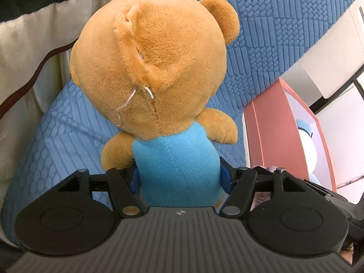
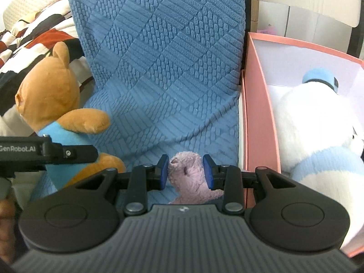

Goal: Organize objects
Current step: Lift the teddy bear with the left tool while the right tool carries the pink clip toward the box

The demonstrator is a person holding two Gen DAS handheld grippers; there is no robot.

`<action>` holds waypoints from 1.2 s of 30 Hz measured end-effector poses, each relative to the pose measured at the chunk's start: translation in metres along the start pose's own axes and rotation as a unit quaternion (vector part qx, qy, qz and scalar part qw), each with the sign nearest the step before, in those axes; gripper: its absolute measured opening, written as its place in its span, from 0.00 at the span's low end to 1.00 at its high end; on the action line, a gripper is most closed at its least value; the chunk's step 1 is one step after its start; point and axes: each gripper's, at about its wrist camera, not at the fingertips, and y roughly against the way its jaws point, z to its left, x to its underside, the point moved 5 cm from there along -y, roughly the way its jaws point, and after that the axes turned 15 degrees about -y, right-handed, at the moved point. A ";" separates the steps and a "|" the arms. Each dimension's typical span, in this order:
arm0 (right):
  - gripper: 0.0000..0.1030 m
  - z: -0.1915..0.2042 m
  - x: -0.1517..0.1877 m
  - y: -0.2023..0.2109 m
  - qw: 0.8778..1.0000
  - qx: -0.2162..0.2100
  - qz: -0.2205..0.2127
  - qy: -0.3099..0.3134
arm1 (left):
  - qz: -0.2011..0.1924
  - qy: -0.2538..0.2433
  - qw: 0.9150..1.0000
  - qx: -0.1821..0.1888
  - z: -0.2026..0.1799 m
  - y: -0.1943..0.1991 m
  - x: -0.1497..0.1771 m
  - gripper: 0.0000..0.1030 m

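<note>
The left gripper point(image 1: 179, 177) had its 2 blue-padded jaws clamped on the blue-shirted torso of a brown teddy bear point(image 1: 150, 68), which sat upright on the blue textured sofa cover point(image 1: 261, 22) with its back to the left wrist camera. The right gripper point(image 2: 187, 170) was closed around a small pink plush toy point(image 2: 190, 177), pads pressing its sides, just left of a pink box point(image 2: 257, 118). Inside that box lay 1 white plush point(image 2: 318, 136) with a light blue cap and striped shirt.
</note>
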 end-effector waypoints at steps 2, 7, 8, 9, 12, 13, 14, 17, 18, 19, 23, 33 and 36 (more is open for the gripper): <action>0.35 0.000 0.004 0.003 1.000 0.001 0.000 -0.003 | 0.001 -0.001 1.000 0.000 0.007 0.000 -0.002 0.67; 0.35 0.003 0.009 0.012 1.000 0.001 -0.003 -0.006 | -0.002 -0.009 1.000 -0.003 0.006 -0.001 -0.009 0.67; 0.35 0.003 0.009 0.014 1.000 -0.002 -0.003 -0.007 | -0.003 -0.009 1.000 -0.003 0.006 0.000 -0.009 0.67; 0.35 0.004 0.008 0.016 1.000 -0.005 -0.002 -0.010 | -0.002 -0.009 1.000 -0.002 0.005 0.001 -0.008 0.67; 0.35 0.006 0.008 0.023 1.000 -0.012 0.000 -0.014 | -0.002 -0.015 1.000 -0.002 -0.001 0.002 -0.009 0.67; 0.35 0.006 0.010 0.024 1.000 -0.013 0.004 -0.015 | -0.001 -0.008 1.000 0.006 0.000 0.003 -0.008 0.67; 0.35 0.007 0.011 0.025 1.000 -0.014 0.011 -0.019 | 0.007 -0.002 1.000 0.019 -0.001 0.002 -0.008 0.67; 0.35 0.009 0.011 0.033 0.999 -0.021 0.015 -0.023 | 0.014 -0.006 1.000 0.021 -0.007 0.010 -0.005 0.67; 0.35 0.009 0.009 0.036 0.999 -0.022 0.014 -0.022 | 0.017 -0.012 1.000 0.017 -0.010 0.011 -0.005 0.67; 0.35 0.010 0.006 0.040 0.999 -0.023 0.013 -0.022 | 0.021 -0.017 1.000 0.015 -0.013 0.013 -0.005 0.67; 0.35 0.008 -0.006 0.054 0.999 -0.028 0.010 -0.023 | 0.029 -0.012 0.999 0.028 -0.020 0.028 -0.008 0.67; 0.35 0.001 -0.043 0.092 0.998 -0.048 0.002 -0.027 | 0.041 -0.044 0.997 0.045 -0.057 0.050 -0.048 0.67; 0.35 -0.001 -0.056 0.103 0.998 -0.050 -0.006 -0.024 | 0.039 -0.051 0.996 0.054 -0.070 0.055 -0.061 0.67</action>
